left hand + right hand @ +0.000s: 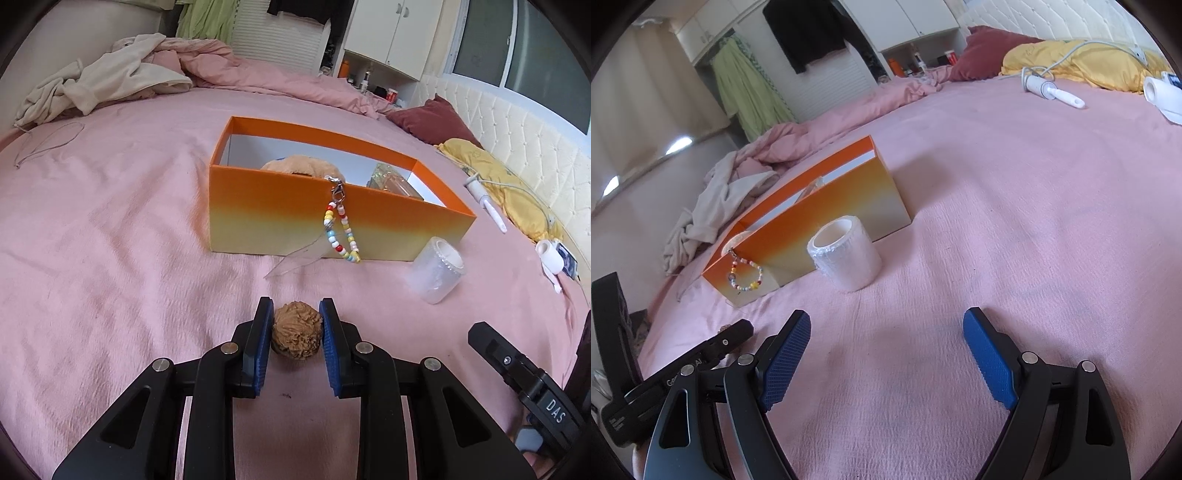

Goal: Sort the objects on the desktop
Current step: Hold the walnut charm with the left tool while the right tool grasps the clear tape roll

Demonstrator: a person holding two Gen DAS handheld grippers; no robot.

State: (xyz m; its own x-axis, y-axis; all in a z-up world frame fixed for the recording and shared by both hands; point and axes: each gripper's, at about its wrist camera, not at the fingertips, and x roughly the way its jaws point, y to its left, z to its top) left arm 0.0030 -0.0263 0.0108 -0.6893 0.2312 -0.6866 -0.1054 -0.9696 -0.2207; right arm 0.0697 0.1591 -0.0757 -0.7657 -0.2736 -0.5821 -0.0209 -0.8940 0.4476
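Sorting partly done: you have the walnut in hand, tape roll left.
Your left gripper [296, 325] fingers clamp the walnut [295, 328] on the bed, near the orange box [280, 214]; your right gripper [886, 354] gapes wide, and the tape roll [846, 254] waits beside the box.

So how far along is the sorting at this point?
Partly done: the orange box already holds a tan plush item and a clear bottle. The left gripper is closed on a walnut. The tape roll remains outside; the right gripper is open.
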